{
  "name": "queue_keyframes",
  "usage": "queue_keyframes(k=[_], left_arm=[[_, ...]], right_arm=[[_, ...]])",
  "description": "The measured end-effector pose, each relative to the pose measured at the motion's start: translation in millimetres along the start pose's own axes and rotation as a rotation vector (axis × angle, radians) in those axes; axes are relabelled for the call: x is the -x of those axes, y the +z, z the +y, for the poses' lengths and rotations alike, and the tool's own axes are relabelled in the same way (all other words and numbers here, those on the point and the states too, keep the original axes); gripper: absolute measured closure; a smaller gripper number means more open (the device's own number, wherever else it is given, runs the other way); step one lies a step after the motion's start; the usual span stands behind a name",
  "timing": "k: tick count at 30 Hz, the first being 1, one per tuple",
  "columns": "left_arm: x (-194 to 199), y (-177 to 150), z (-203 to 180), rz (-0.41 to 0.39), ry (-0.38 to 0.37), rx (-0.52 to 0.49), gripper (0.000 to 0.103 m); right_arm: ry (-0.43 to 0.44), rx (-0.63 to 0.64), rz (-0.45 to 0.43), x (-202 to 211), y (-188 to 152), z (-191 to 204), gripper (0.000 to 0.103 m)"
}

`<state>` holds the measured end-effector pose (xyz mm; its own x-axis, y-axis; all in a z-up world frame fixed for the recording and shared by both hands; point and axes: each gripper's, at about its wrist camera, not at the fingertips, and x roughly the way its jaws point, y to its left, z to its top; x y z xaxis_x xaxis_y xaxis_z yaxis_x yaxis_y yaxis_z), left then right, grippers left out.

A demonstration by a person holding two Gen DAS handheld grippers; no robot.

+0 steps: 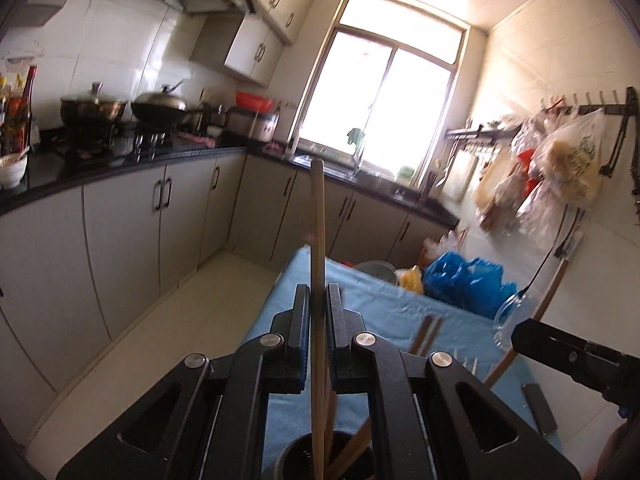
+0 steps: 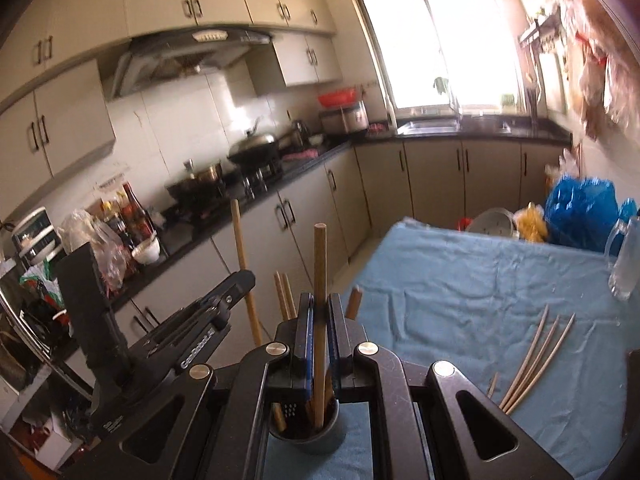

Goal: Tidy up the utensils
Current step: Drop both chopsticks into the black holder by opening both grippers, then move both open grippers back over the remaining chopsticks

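My left gripper (image 1: 318, 300) is shut on a long wooden chopstick (image 1: 317, 216) that stands upright, its lower end in a dark utensil cup (image 1: 326, 458) below the jaws. My right gripper (image 2: 319, 308) is shut on another wooden chopstick (image 2: 320, 264), also upright with its lower end in the same cup (image 2: 308, 432). Several more wooden chopsticks (image 2: 285, 294) stand in the cup. The left gripper's body (image 2: 180, 344) shows at the left of the right wrist view. Pale chopsticks (image 2: 538, 354) lie loose on the blue cloth to the right.
A blue cloth (image 2: 460, 280) covers the table. At its far end are a blue plastic bag (image 2: 580, 208), a yellow bag and a grey bowl (image 2: 494, 222). A glass mug (image 2: 624, 256) stands at the right edge. Kitchen counter with pots (image 1: 160, 108) runs along the left.
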<state>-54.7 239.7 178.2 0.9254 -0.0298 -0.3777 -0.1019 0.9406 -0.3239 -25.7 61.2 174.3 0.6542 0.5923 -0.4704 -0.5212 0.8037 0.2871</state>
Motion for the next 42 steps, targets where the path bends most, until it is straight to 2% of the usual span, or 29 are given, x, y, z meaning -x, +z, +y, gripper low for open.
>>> queue_keyframes(k=[7,9,11,15,16,17,18,20,25,31,36,42], left_arm=[[-4.4,-10.5,8.1,0.037,0.033,0.016,0.095],[0.0,-12.3,5.8,0.039,0.042,0.009,0.088],[7.0,-13.4,4.0,0.029,0.057,0.007,0.066],[25.7,-15.6,-2.0,-0.016,0.106,-0.018,0.053],[30.9,-17.1,-4.0,-0.025,0.117,-0.028,0.048],[34.2,-18.4,-5.2,-0.029,0.125,-0.036,0.045],[37.9,-20.3,-7.0,-0.032,0.138,-0.048,0.045],[43.2,-23.2,-10.2,-0.031,0.159,-0.072,0.044],[58.7,-30.8,-17.1,-0.032,0.197,-0.109,0.040],[72.9,-39.5,-30.0,-0.017,0.218,-0.146,0.039],[81.6,-47.7,-46.0,-0.003,0.206,-0.180,0.038],[92.8,-60.2,-75.0,0.006,0.171,-0.231,0.034]], right_arm=[[-0.026,-0.030,0.061,-21.8,-14.2,-15.4,0.096],[-0.029,-0.034,0.066,-24.7,-15.1,-16.9,0.095],[-0.027,-0.035,0.069,-25.8,-14.5,-17.7,0.095],[-0.027,-0.048,0.065,-25.9,-13.0,-20.3,0.093],[-0.027,-0.050,0.066,-25.8,-12.5,-21.3,0.091],[-0.029,-0.054,0.065,-25.2,-11.9,-22.3,0.082],[-0.033,-0.058,0.058,-23.7,-11.9,-24.1,0.070],[-0.038,-0.060,0.040,-19.7,-12.4,-26.2,0.061],[-0.047,-0.078,0.001,-0.8,-12.9,-34.1,0.060],[-0.083,-0.101,-0.033,28.9,-22.0,-53.5,0.051],[-0.114,-0.151,-0.049,52.8,-35.2,-78.7,0.046],[-0.151,-0.225,-0.061,82.3,-54.4,-113.9,0.044]])
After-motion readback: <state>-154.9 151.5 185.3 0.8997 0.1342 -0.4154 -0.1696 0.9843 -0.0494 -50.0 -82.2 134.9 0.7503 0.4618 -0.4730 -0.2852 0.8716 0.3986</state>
